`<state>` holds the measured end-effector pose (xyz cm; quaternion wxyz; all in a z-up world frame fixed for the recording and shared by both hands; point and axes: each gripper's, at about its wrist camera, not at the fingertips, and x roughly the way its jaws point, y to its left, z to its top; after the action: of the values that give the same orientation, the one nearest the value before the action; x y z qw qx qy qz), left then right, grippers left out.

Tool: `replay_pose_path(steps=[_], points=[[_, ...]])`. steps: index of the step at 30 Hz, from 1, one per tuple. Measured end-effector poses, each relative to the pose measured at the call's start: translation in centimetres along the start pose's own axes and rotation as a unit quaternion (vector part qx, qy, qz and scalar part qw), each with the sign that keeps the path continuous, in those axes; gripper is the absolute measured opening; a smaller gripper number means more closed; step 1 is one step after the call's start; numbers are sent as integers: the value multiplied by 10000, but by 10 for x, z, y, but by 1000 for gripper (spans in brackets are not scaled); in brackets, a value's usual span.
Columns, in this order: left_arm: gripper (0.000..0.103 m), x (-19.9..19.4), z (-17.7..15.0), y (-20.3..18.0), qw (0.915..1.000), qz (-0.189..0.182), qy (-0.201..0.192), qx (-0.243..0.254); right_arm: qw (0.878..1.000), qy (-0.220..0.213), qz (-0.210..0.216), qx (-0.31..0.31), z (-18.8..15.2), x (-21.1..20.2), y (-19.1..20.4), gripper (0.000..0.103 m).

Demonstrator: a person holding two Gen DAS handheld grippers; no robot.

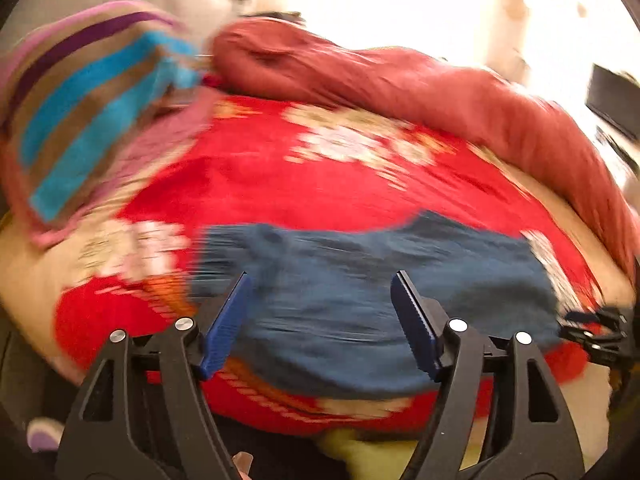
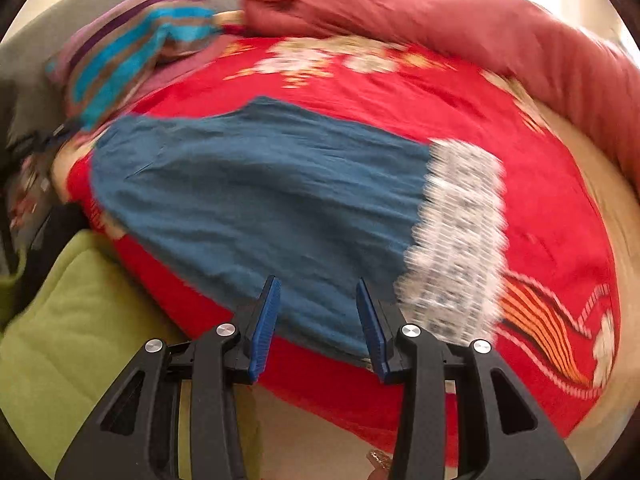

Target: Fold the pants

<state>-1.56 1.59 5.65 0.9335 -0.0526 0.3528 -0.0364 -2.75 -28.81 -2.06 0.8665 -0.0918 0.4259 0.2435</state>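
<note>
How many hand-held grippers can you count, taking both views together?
2: the left hand-held gripper hangs over the blue pants, the right hand-held gripper near their patterned band. Both stand open, holding nothing.

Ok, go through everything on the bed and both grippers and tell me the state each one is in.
Blue pants: spread flat on red blanket.
White patterned band: flat at pants' right end.
Left gripper: open, empty.
Right gripper: open, empty.
Striped cloth: bunched.
Red quilt: heaped.

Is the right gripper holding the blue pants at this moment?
No, in the right wrist view the right gripper has open jaws above the pants, with a clear gap and no cloth pinched between the pads.
</note>
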Motion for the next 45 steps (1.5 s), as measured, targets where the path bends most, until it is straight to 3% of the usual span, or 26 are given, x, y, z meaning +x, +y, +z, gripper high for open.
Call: replay_pose_path(steps=[5,10,11,12,14,17,21,25,30,31,32,33,37,39,42,45], points=[[68,43,-9,-46,9951,-430,718,530,9900,105,-167,-1400,2,15,44,36],[68,84,-24,-63,9877,-352,1284,815,9751,307,-471,-2147,5,39,62,36],[69,88,-28,-64,9867,-331,1359,831,9729,320,-482,-2239,3,42,62,32],[69,92,-32,-64,9857,-310,1436,827,9702,351,-457,-2352,2,47,62,23],[70,91,-35,-60,9858,-326,1426,830,9688,416,-312,-2421,-1,52,60,11],[70,89,-36,-57,9865,-371,1412,741,9751,387,-30,-2185,1,48,50,3],[70,91,-35,-56,9872,-406,1391,664,9766,348,313,-2101,-2,37,46,2],[70,92,-36,-55,9877,-436,1367,621,9769,461,353,-2055,-11,43,51,3],[70,89,-40,-56,9883,-365,1330,654,9816,399,633,-1758,-5,30,42,10],[73,88,-40,-57,9883,-361,1324,671,9828,264,696,-1690,-2,21,38,13],[75,87,-40,-57,9883,-375,1321,668,9844,156,717,-1600,0,16,33,23],[76,86,-40,-57,9883,-400,1320,646,9880,-48,692,-1383,6,7,22,33],[76,84,-39,-57,9888,-435,1292,614,9973,-573,427,-183,28,-10,-35,37],[76,85,-39,-56,9883,-446,1314,626,9952,-692,84,690,38,-11,-76,39],[77,88,-42,-57,9876,-414,1359,662,9769,-776,-235,1979,47,-4,-143,41],[78,89,-42,-59,9872,-384,1368,722,9686,-624,-231,2397,53,14,-175,41]])
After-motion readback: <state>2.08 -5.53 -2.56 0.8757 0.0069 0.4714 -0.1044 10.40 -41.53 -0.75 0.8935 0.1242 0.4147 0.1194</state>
